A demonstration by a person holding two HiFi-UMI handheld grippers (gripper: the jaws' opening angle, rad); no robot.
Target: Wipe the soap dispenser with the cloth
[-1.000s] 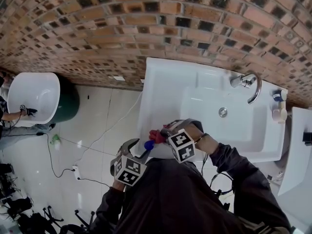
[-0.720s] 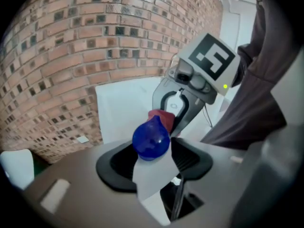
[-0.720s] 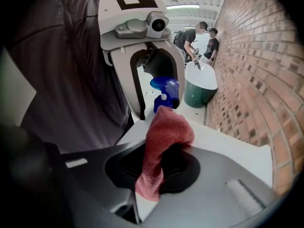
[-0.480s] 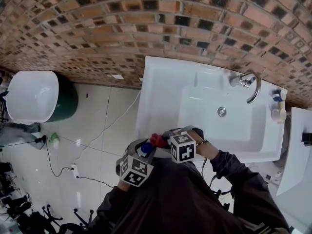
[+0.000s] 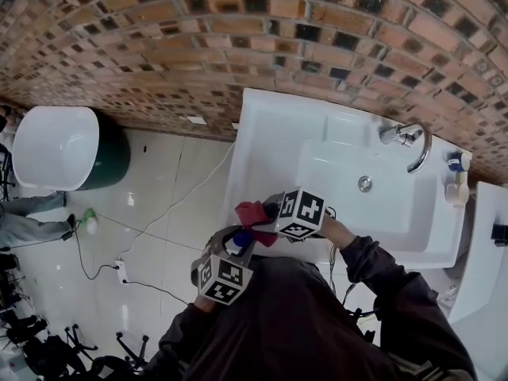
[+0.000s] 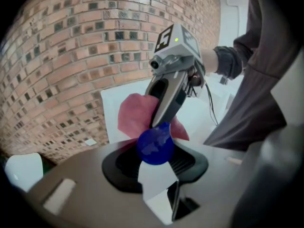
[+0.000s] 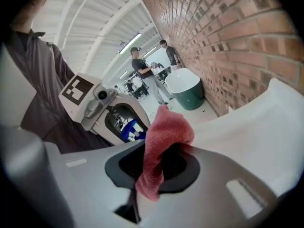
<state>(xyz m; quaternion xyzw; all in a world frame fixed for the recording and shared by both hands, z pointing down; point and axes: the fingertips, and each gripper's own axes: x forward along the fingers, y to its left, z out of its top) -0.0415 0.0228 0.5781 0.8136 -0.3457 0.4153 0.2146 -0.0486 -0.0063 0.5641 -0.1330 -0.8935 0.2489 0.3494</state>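
We see a rough brick wall (image 5: 238, 38) curving across 12 o'clock, glossy pale floor tiles (image 5: 159, 205) at 9 o'clock, and a smooth white rectangular sink (image 5: 270, 133) at 2 o'clock. A rounded white tub (image 5: 55, 145) on a dark green base sits at far 9 o'clock. At 6 o'clock, the left gripper (image 6: 156, 163) has its claw clamped narrow on the soap dispenser (image 6: 155, 145), a glossy blue rounded cap above a white body. The right gripper (image 7: 156, 163) pinches the nubby red cloth (image 7: 164, 137), which bunches out above its claw just beside the cap. We cannot tell whether cloth and cap touch, and the claw hides most of the dispenser's body.
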